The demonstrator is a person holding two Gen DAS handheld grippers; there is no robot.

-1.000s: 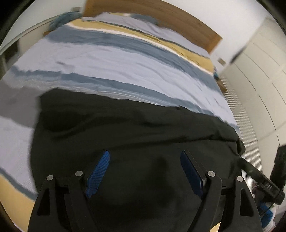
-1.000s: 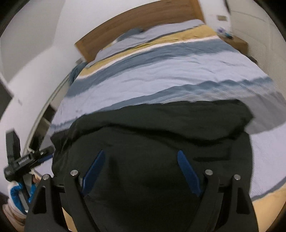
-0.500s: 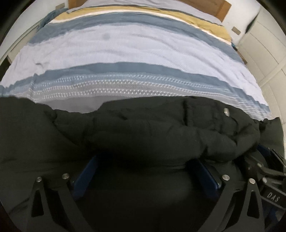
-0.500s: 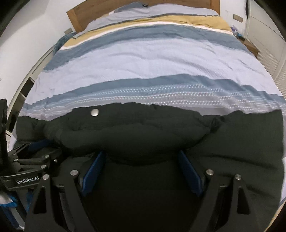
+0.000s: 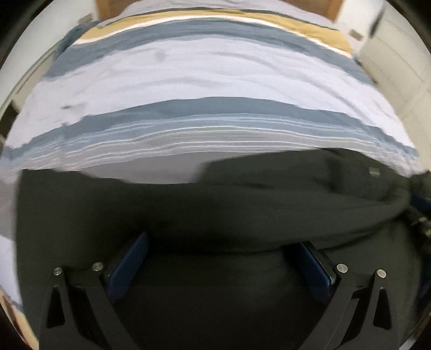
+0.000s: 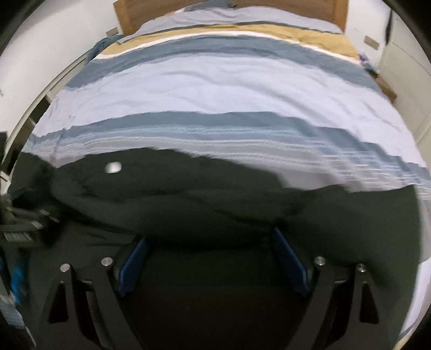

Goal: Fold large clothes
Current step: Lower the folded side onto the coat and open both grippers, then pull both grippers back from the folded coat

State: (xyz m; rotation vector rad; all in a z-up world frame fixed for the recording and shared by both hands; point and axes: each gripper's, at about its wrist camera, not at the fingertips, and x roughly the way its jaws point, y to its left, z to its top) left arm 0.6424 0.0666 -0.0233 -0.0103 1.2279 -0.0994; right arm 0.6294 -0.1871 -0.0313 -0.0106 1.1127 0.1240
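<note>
A large black padded jacket (image 5: 242,204) lies on the near part of the bed and fills the lower half of both views (image 6: 188,193). A silver snap button (image 6: 113,167) shows on it in the right wrist view. My left gripper (image 5: 221,247) is open, its blue pads (image 5: 129,263) pushed under a thick roll of the jacket. My right gripper (image 6: 212,242) is open in the same way, its fingertips hidden under the roll. The left gripper's body (image 6: 21,228) shows at the left edge of the right wrist view.
The bed has a striped cover (image 5: 204,80) in light blue, grey-blue, white and tan, stretching away to a wooden headboard (image 6: 134,10). White cupboard doors (image 5: 398,53) stand to the right of the bed. Both views are blurred by motion.
Both grippers dropped low onto the jacket and pushed forward; a thick roll of it now covers their fingertips. Since half a second ago they have shifted sideways a little, with jaws still wide.
</note>
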